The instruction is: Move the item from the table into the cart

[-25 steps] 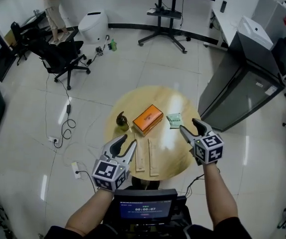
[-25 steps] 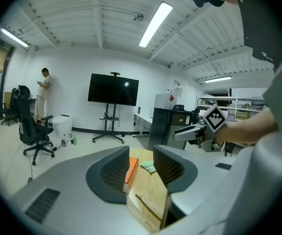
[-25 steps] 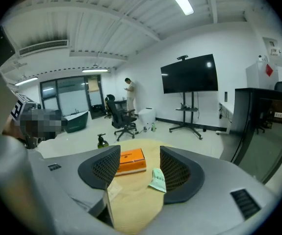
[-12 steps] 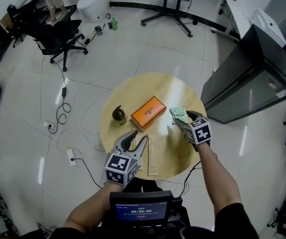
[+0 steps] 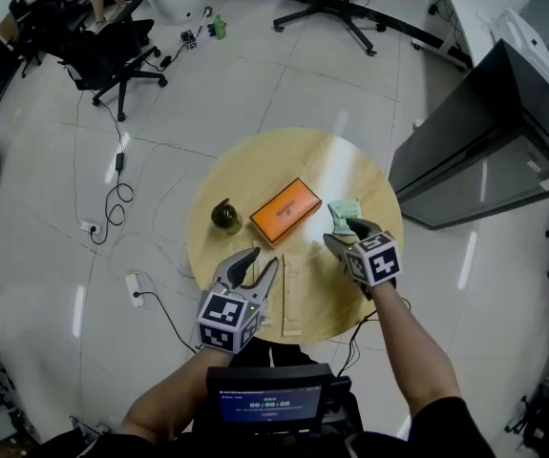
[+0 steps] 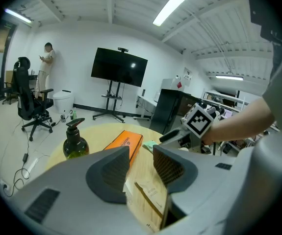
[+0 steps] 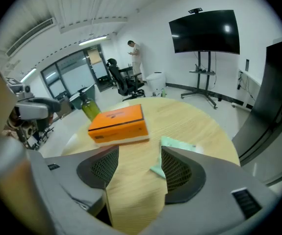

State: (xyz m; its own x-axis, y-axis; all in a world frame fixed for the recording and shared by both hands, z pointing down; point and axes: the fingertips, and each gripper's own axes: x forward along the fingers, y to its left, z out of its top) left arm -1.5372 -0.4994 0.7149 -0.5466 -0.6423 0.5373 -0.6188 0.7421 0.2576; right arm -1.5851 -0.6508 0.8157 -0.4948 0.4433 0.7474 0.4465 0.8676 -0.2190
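Green packet (image 5: 343, 214) lies flat on round wooden table (image 5: 331, 165), right side, just beside orange box (image 5: 285, 212). Right gripper (image 5: 343, 234) sits at the packet's near edge, jaws spread, nothing pinched (packet corner shows between them in the right gripper view; contact unclear). Left gripper (image 5: 263, 260) is likewise spread and empty, over 2 long paper sleeves (image 5: 282, 296) near the table's front edge. Dark pump bottle (image 5: 224, 216) stands upright left of the box.
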